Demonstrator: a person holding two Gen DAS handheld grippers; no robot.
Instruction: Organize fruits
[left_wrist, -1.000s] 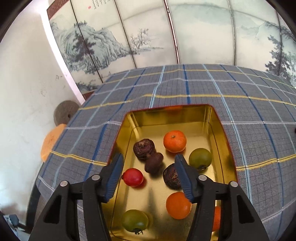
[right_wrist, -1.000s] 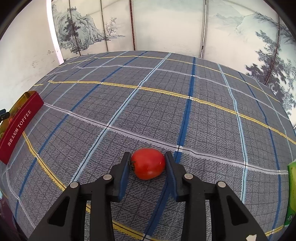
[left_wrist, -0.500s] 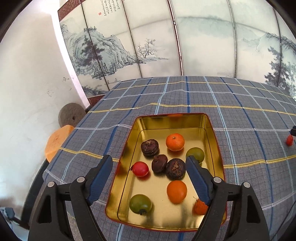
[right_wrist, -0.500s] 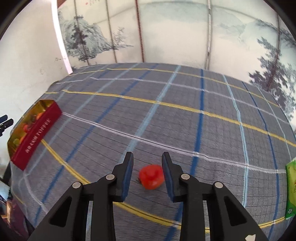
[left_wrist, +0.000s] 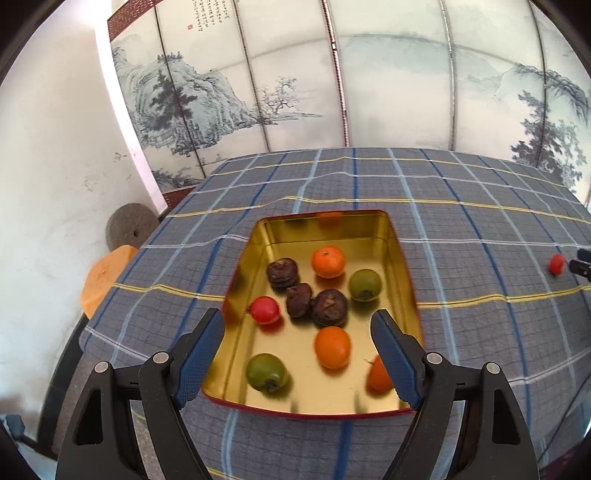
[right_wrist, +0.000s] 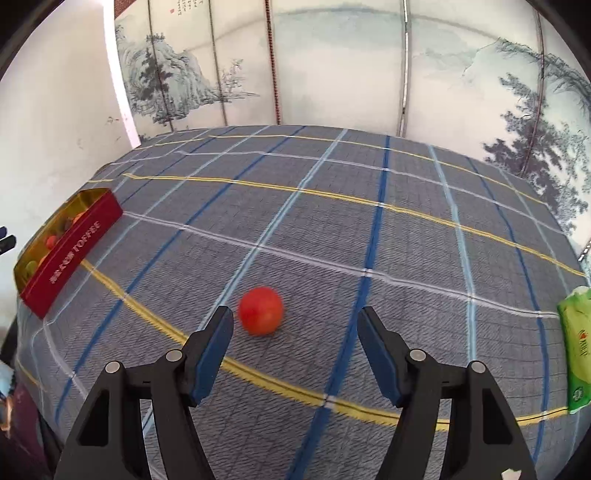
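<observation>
**Loose tomato lies ahead of the right fingers, toward their left side**

Painted landscape screens stand behind a table under a blue-grey checked cloth (left_wrist: 461, 229), and both views look down onto it.

Left wrist view: the left gripper (left_wrist: 297, 334) hangs over the near end of the gold tin (left_wrist: 400, 258), fingers spread wide with nothing between the pads. Beyond the fingertips, inside the tin, lie three dark wrinkled fruits, two oranges, two green fruits and a small red one; another orange fruit sits just inside the right finger. Far off to the right of these fingers, on bare cloth, is the red tomato (left_wrist: 556, 263), with a dark tip of the other gripper just beside it.

Right wrist view: the right gripper (right_wrist: 295, 321) has just been opening; its fingers stand apart and grip nothing. The red tomato (right_wrist: 261, 311) rests on the cloth a little ahead of the fingertips, nearer the left finger than the right, touching neither as far as I can tell. It is round, so no long axis matters. The tin (right_wrist: 74, 251) sits well away to the left; a green packet (right_wrist: 578, 350) lies at the right edge.

By my judgement the right hand is much the nearer to the tomato, and a small shift to the left would centre it.
</observation>
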